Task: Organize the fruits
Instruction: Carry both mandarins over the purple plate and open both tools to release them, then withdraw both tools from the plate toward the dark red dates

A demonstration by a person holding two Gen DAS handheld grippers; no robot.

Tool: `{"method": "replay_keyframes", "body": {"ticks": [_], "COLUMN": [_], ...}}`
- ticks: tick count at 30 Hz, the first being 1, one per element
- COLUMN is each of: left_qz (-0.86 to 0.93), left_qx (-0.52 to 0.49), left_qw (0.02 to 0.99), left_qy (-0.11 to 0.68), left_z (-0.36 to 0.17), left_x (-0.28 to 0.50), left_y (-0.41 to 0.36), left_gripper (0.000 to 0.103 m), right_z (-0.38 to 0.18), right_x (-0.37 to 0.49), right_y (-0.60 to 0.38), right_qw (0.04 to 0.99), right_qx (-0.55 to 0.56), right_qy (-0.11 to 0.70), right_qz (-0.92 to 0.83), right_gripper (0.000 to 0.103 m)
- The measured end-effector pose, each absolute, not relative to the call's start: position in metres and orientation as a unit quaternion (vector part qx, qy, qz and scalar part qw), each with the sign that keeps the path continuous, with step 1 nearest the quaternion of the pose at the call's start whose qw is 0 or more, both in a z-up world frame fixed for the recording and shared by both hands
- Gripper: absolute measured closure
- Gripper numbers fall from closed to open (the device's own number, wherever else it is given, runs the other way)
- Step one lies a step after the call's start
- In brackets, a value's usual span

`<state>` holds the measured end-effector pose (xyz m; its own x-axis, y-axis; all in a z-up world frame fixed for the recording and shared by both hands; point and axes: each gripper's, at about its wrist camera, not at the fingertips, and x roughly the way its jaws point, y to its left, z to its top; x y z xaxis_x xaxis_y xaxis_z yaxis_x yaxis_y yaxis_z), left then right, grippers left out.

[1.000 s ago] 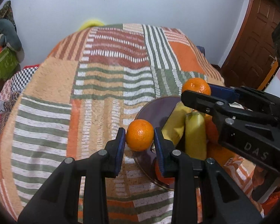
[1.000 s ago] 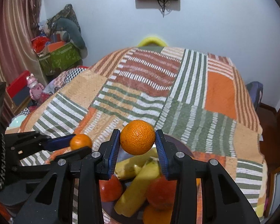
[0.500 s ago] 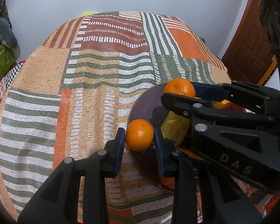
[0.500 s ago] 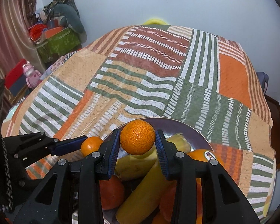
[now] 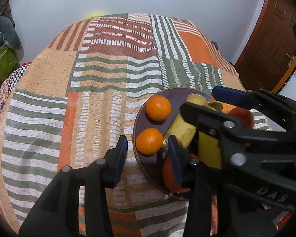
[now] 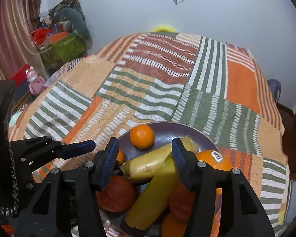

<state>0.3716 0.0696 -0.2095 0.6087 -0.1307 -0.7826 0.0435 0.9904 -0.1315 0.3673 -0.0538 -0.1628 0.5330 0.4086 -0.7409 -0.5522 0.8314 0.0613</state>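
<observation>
A dark round plate (image 5: 140, 118) (image 6: 165, 132) on the patchwork tablecloth holds fruit. Two small oranges lie at its left edge: a far one (image 5: 158, 108) (image 6: 141, 137) and a near one (image 5: 149, 141) (image 6: 120, 156). Two bananas (image 6: 152, 164) (image 5: 181, 130), red tomatoes (image 6: 116, 193) and a stickered orange (image 6: 215, 160) also lie in it. My left gripper (image 5: 147, 154) is open, its jaws apart on either side of the near orange. My right gripper (image 6: 144, 158) is open and empty above the bananas, just behind the far orange.
The patchwork tablecloth (image 5: 100, 75) (image 6: 167, 75) covers the whole table. A green box and clutter (image 6: 61, 47) stand at the left wall. A wooden door (image 5: 270, 45) is at the right. A yellow chair back (image 6: 162, 28) shows behind the far table edge.
Both grippers have opened and let go of their oranges, which now lie on the plate's left edge. Both grippers sit lower over the plate.
</observation>
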Motion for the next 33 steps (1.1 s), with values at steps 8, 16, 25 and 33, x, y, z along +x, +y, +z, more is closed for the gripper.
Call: {"method": "replay_keyframes", "body": {"ticks": [8,16,25,33], "left_qz": [-0.038,-0.023,-0.018,-0.017], "left_qx": [-0.052,-0.036,-0.030,-0.023], "left_qw": [0.907,0.920,0.921,0.910], "left_qy": [0.416,0.390,0.389,0.413], "left_z": [-0.177,-0.143,-0.129,-0.150], "left_x": [0.340,0.286,0.226,0.189], "left_y": [0.077,0.073,0.069,0.061], "left_gripper": [0.061,0.061,0.060,0.060], "right_z": [-0.136,-0.112,-0.109,-0.125], "right_x": [0.342,0.299,0.247,0.213], "right_y": [-0.077,-0.105,-0.130,-0.145], "right_qw": [0.885,0.894,0.896,0.892], "right_qx": [-0.075,-0.057,-0.051,-0.049], "right_qy": [0.370,0.356,0.356,0.372], "right_qz": [0.271,0.267,0.262,0.254], "right_gripper": [0.051,0.051,0.050,0.050]}}
